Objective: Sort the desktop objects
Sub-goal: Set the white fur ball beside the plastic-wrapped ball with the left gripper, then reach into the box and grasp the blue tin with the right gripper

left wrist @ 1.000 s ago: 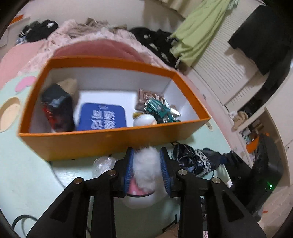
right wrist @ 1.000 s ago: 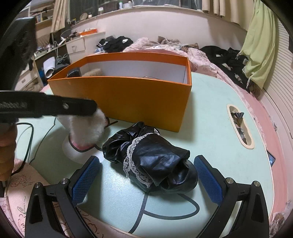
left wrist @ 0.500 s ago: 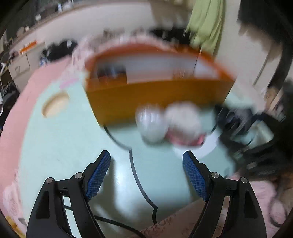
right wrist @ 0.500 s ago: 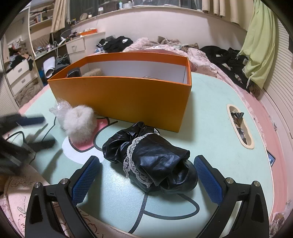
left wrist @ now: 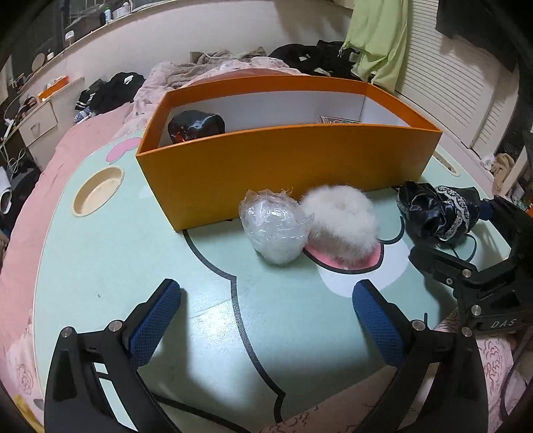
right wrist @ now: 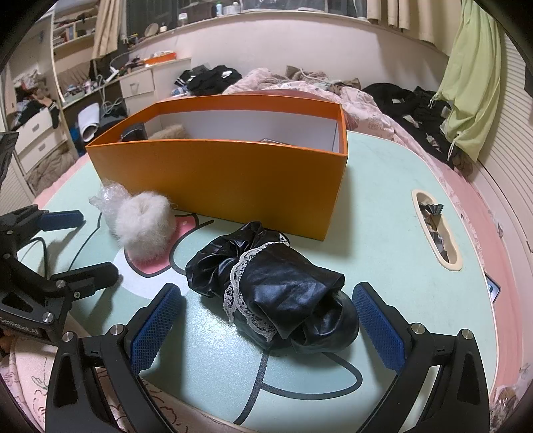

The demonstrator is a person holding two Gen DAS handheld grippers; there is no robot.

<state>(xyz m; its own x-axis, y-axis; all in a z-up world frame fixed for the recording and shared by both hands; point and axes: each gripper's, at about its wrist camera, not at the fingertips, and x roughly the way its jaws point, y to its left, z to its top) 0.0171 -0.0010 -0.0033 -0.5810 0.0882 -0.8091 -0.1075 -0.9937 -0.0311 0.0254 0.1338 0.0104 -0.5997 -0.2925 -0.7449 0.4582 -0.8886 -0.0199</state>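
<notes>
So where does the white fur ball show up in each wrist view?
Left wrist: the fur ball sits centre, right of the plastic wad, in front of the orange box.
Right wrist: the fur ball sits left of centre, near the box's left corner.
Shared landmark: the orange box.

A cluttered bedroom under dim indoor light.
Far off, a high shelf (right wrist: pixel 299 13) tops the pale wall (right wrist: pixel 299 50); white drawers (right wrist: pixel 136 83) stand far left, a green cloth (right wrist: pixel 473 93) hangs right beside slatted doors (left wrist: pixel 443 76).
</notes>
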